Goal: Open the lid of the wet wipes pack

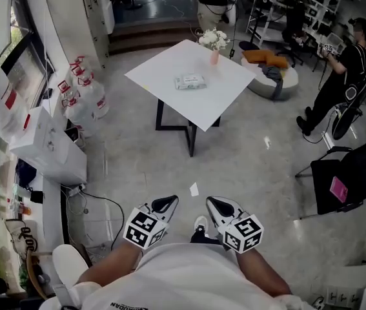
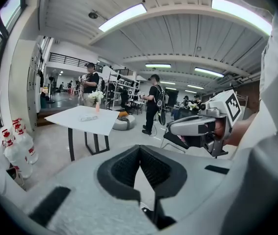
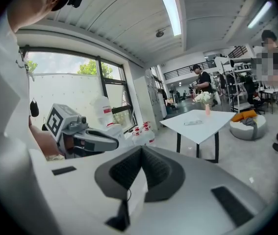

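The wet wipes pack [image 1: 190, 81] lies flat on a white square table [image 1: 163, 66] a few steps ahead of me, beside a small vase of flowers [image 1: 214, 44]. It shows small in the left gripper view [image 2: 88, 117] and the right gripper view [image 3: 196, 123]. Both grippers are held close to my body, far from the table, side by side and pointing toward it. My left gripper [image 1: 168, 203] [image 2: 139, 148] has its jaws together and holds nothing. My right gripper [image 1: 212, 203] [image 3: 141, 151] is likewise shut and empty.
Large water bottles [image 1: 82, 95] and white boxes [image 1: 47, 144] stand along the left wall. A person [image 1: 337, 76] stands at the right, near a black chair [image 1: 350, 173]. A round cushion seat [image 1: 273, 76] lies beyond the table. A paper scrap [image 1: 194, 189] is on the floor.
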`<act>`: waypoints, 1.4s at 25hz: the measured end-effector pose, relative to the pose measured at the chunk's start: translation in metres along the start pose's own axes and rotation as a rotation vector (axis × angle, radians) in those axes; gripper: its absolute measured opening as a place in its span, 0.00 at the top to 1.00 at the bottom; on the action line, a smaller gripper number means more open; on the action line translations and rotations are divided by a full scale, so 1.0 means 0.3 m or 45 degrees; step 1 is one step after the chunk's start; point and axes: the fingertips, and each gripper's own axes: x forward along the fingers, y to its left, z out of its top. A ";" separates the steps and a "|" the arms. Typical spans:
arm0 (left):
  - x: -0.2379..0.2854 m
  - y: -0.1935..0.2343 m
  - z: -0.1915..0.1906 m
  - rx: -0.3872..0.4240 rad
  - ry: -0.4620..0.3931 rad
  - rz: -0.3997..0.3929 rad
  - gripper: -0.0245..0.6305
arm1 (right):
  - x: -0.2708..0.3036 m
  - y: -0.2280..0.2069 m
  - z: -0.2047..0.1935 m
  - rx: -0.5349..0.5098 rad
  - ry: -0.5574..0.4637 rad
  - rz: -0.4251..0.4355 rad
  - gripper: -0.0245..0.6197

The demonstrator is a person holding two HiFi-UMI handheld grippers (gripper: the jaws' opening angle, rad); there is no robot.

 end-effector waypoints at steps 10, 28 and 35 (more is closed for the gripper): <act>0.277 0.089 0.209 -0.021 -0.055 0.098 0.95 | 0.081 -0.319 0.158 -0.056 -0.004 0.086 0.95; 0.554 0.106 0.267 -0.068 -0.002 0.169 0.95 | 0.124 -0.609 0.183 -0.015 0.008 0.169 0.95; 0.578 0.143 0.252 -0.094 0.023 0.180 0.95 | 0.162 -0.640 0.160 0.016 0.030 0.176 0.95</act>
